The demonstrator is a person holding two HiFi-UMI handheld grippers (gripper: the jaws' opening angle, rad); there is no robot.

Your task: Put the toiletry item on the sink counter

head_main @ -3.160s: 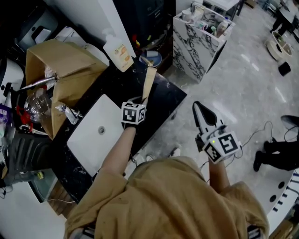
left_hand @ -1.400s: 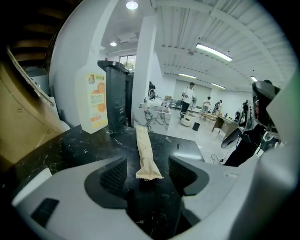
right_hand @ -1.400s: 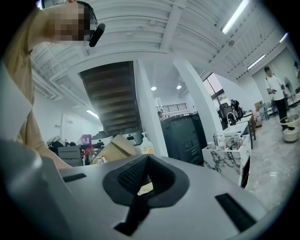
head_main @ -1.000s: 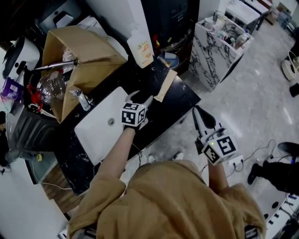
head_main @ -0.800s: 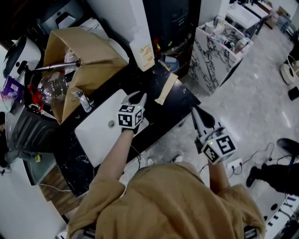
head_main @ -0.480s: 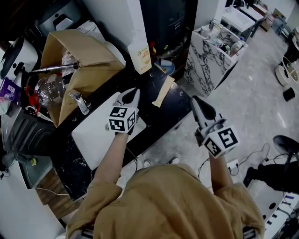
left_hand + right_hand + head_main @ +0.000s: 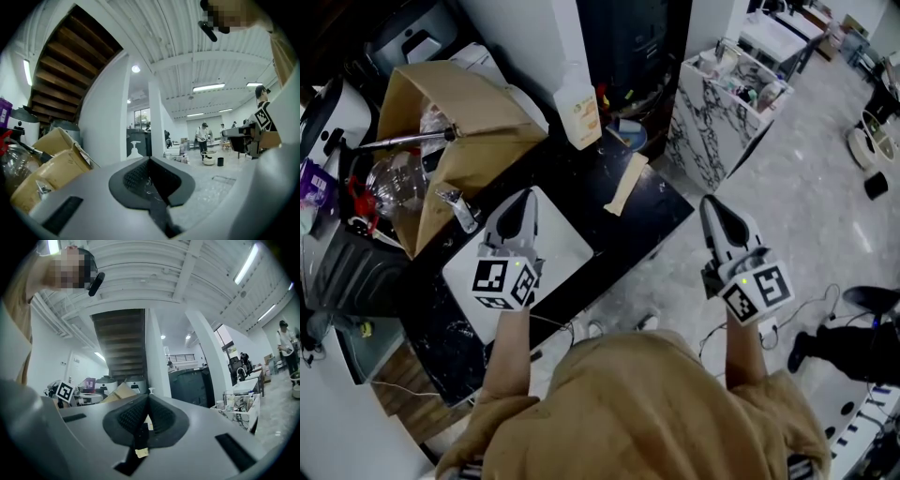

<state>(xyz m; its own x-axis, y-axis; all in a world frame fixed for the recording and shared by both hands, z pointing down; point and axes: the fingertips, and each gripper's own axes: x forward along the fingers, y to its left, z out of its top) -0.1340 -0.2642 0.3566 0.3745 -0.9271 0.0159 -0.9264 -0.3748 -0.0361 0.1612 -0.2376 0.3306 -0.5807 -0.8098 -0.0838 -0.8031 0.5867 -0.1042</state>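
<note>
A long tan toiletry tube (image 7: pixel 625 183) lies flat on the black sink counter (image 7: pixel 656 211), right of the white basin (image 7: pixel 558 239); nothing touches it. My left gripper (image 7: pixel 523 195) hovers over the basin, left of and apart from the tube. Its jaws are shut with nothing between them, as the left gripper view (image 7: pixel 150 161) also shows. My right gripper (image 7: pixel 710 202) is held off the counter's right end, above the floor. It is shut and empty (image 7: pixel 146 401).
A white pump bottle (image 7: pixel 579 112) stands at the counter's back by a blue dish (image 7: pixel 628 131). A faucet (image 7: pixel 455 206) and an open cardboard box (image 7: pixel 450 141) are left of the basin. A marble-patterned cabinet (image 7: pixel 712 122) with small items stands right.
My left gripper has drawn back from beside the tan tube toward the person, over the basin, and its jaws have closed. The right gripper has barely moved.
</note>
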